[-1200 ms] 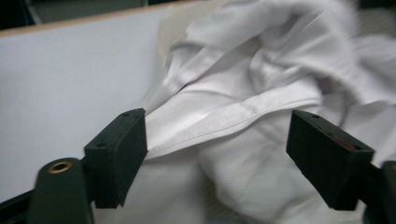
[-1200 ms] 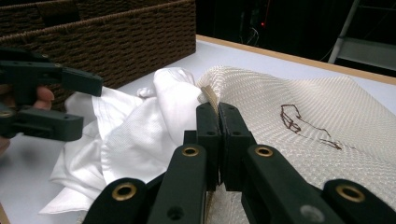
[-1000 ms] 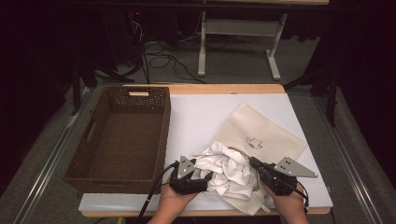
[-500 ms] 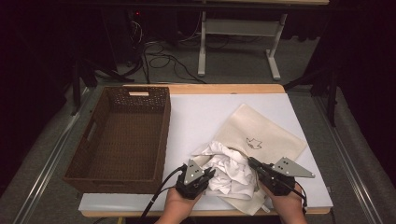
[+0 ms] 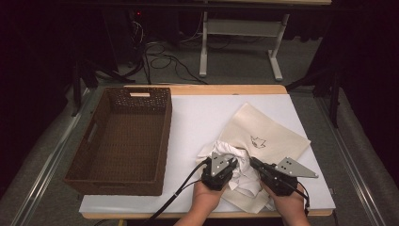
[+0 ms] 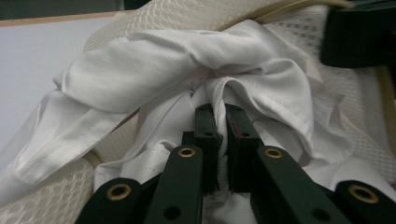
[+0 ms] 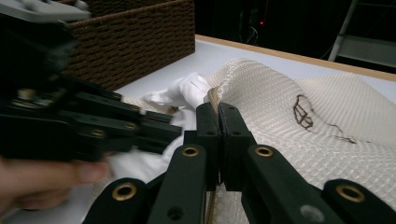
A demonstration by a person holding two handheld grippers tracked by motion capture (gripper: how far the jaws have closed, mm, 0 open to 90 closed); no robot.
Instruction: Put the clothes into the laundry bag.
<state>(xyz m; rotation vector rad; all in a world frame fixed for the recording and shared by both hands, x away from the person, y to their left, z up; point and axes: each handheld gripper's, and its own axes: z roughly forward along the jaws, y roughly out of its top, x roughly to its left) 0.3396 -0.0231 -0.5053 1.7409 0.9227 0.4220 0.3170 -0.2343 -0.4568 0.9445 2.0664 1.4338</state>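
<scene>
Two tongs on cloth. Left to right: empty wicker basket (image 5: 124, 136) at counter left; left tongs (image 6: 222, 140) clamped on white garment (image 5: 230, 157), moved right since a second ago, now bunched tight against the bag mouth. Right tongs (image 7: 218, 140) pinched shut on cream mesh bag (image 5: 268, 134) rim, holding as before. Garment half out of bag, near front edge, right of basket. Likely mid-transfer, direction unclear. White counter (image 5: 197, 113) with wooden border; dark room behind, floor cables (image 5: 160, 56), white desk frame (image 5: 240, 37).
</scene>
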